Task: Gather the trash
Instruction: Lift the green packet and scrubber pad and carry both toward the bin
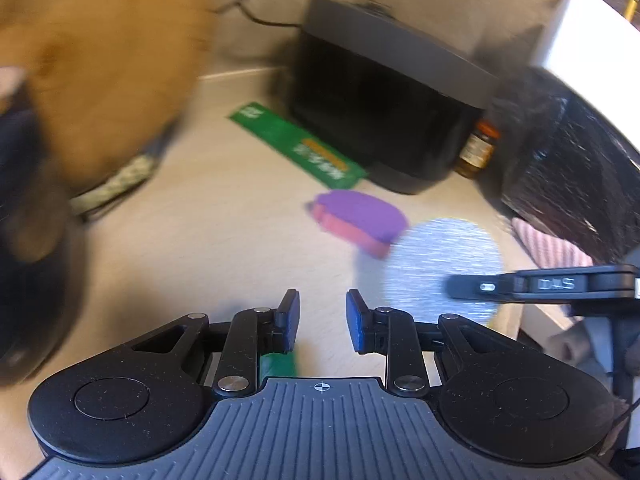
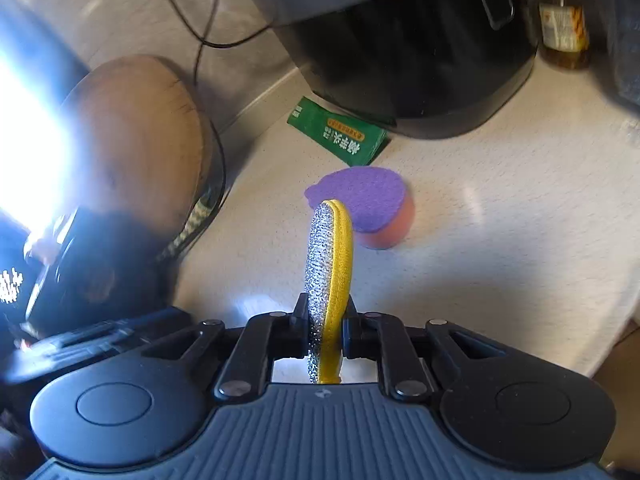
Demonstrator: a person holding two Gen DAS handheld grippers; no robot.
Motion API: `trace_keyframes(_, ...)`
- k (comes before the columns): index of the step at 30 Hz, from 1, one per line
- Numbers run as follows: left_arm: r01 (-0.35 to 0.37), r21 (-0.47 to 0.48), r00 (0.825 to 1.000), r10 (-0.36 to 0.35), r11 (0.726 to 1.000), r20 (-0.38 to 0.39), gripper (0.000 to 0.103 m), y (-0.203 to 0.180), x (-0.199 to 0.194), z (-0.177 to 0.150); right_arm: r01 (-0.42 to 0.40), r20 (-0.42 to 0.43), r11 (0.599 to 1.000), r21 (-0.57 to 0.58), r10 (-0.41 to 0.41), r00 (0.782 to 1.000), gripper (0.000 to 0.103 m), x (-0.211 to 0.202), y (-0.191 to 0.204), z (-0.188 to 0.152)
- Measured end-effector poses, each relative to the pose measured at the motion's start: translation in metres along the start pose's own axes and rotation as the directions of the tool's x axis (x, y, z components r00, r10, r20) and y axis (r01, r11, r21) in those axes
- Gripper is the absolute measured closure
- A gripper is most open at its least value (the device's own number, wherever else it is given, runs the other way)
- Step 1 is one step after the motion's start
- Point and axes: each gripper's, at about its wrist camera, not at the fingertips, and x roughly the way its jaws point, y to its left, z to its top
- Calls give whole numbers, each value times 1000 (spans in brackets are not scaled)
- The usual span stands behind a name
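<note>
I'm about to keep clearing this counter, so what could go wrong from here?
The right gripper pinches the silver scouring pad on edge near one end, so it might twist or slip out. The open left gripper moves fast, judging by the blur, close to the purple sponge, and could knock it.

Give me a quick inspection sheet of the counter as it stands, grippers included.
Surface: pale counter, speckled, meeting a wall at the back.
Job's things: silver and yellow scrub pad held on edge; purple-topped sponge and green packet lying on the counter.
Clutter: black appliance; jar with orange lid; wooden board.
Grippers: right gripper shut on the scrub pad; left gripper open, holding nothing.
Cables: black cable running along the wall behind the board.
Surroundings: bright glare at left of the right wrist view; left wrist view is blurred.
</note>
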Motion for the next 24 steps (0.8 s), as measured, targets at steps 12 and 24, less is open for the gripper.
trace_keyframes(12,-225,74,960,234,972,-154,72,-20,-8,-76,-28,-77,997,-77,22,997,89,-24,-13,-55)
trace_keyframes(24,-256,40,948,259,966,-184,70,-18,1,-82,-71,-82,993,-89,64,995,89,-36,-18,-69)
